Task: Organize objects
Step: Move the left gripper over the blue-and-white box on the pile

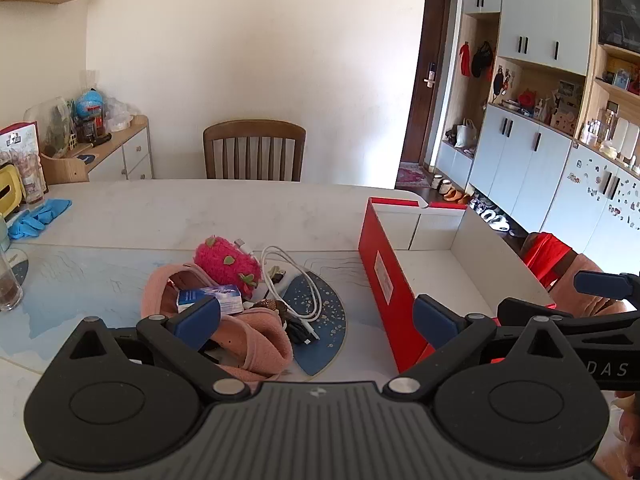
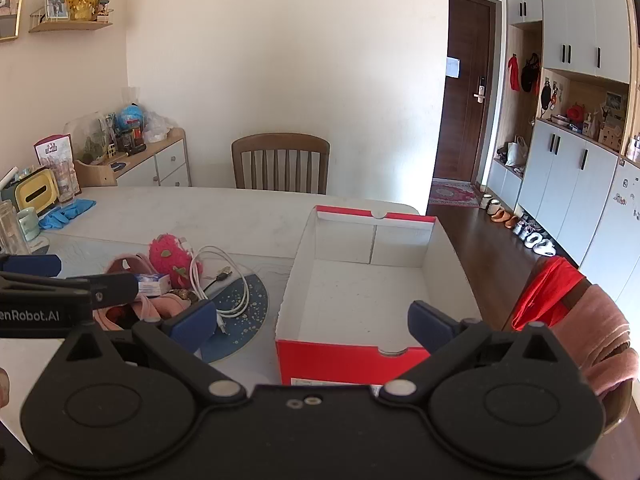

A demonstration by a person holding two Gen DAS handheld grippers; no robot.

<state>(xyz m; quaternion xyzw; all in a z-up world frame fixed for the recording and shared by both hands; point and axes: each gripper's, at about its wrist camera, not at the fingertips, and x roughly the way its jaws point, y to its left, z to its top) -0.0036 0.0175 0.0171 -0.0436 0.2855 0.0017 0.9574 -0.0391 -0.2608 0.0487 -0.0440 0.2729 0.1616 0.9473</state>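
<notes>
Both grippers hang over the near edge of the pale table point(image 2: 248, 208), tipped downward, and neither has anything in it. The left gripper point(image 1: 316, 316) has its blue pads spread as wide as they go, with nothing between them but the view of the clutter below. The right gripper point(image 2: 312, 322) is just as wide apart, poised above the near wall of the box point(image 2: 360, 356), a red shoebox with a bare white inside (nothing has gone into it). The things to be sorted lie in a heap just left of the box, not touching it: a pink cloth point(image 1: 256, 340) nearest the edge, a small blue-and-white carton point(image 1: 224, 298) resting on it, a fuzzy pink toy point(image 1: 226, 264) with green specks behind, and a white cable point(image 1: 296, 280) looped beside a black one over a dark speckled mat point(image 1: 332, 320). Blue gloves point(image 1: 38, 216) lie well apart at the far left of the table, near a glass point(image 1: 8, 280). A wooden chair point(image 2: 280, 164) stands at the far side, and another on the right has red and pink cloth point(image 2: 560, 304) draped over its back.
</notes>
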